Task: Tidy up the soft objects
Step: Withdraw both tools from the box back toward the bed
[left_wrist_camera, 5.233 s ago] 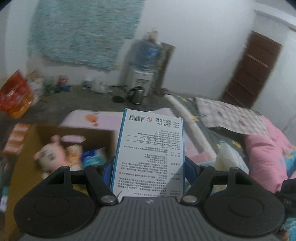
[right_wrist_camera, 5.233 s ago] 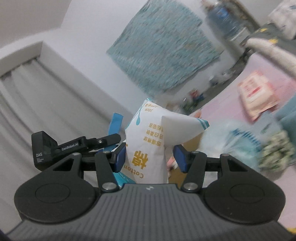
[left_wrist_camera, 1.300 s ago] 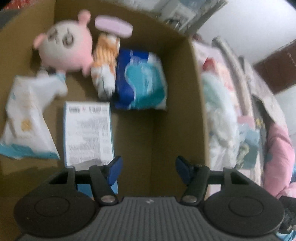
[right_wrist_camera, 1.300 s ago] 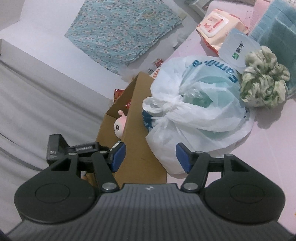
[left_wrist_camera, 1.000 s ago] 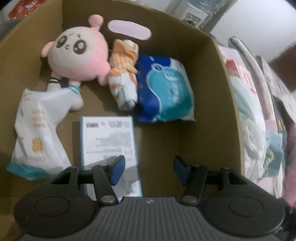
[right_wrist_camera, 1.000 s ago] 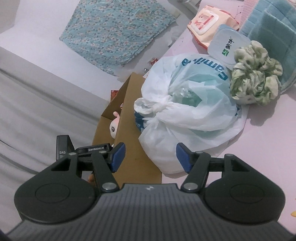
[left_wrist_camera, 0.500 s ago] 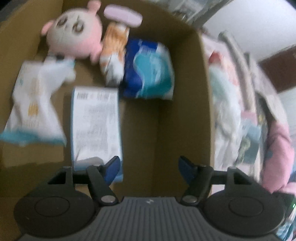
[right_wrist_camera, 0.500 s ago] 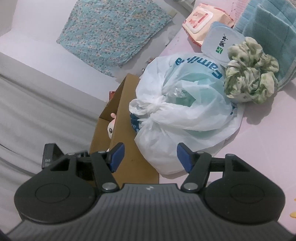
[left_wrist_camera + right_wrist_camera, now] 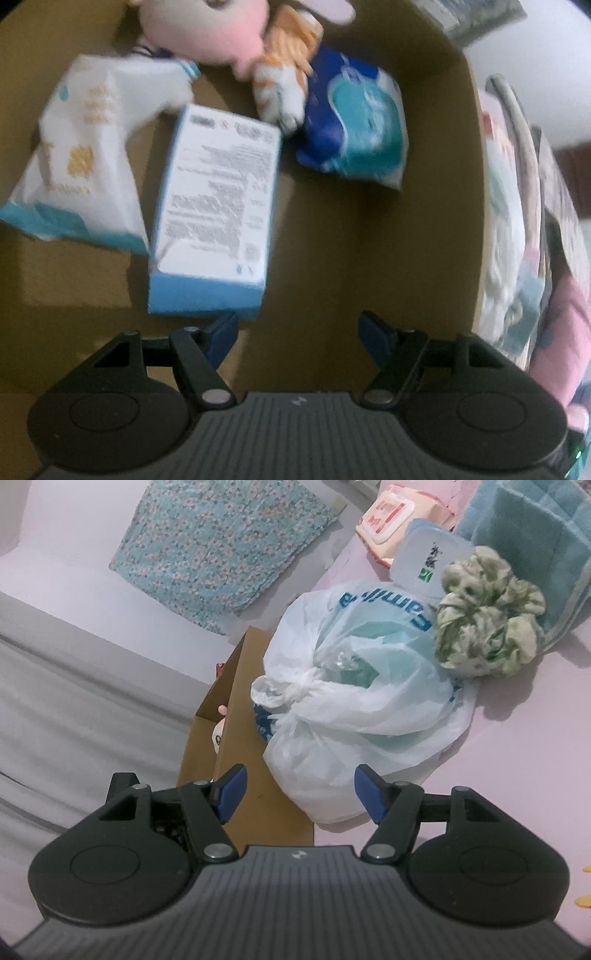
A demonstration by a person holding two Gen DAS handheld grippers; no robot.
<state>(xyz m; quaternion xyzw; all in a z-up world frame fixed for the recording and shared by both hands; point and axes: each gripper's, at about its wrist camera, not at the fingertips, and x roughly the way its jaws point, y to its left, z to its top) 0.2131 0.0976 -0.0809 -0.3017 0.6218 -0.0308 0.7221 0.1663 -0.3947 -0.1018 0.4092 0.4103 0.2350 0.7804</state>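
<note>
One tied white bag reads "amil" in upside-down blue letters.

Blue letters "Family", upside down, on white plastic bag, box print blurred

1. Pretty clearly someone's bedroom at home, not a lab or shop. The surface in the right wrist view is a pale pink bed sheet with soft stuff dumped on it.
2. A teal floral patterned cloth hangs flat on the plain white wall, with long grey curtains next to it.
3. Household bits on the bed: a folded teal towel, a pink wet-wipes pack, a knotted white plastic shopping bag.
4. A brown cardboard box beside the bed holds a round pink plush toy and a blue tissue pack.
5. Pink bedding is bunched at the far right in the left wrist view.
</note>
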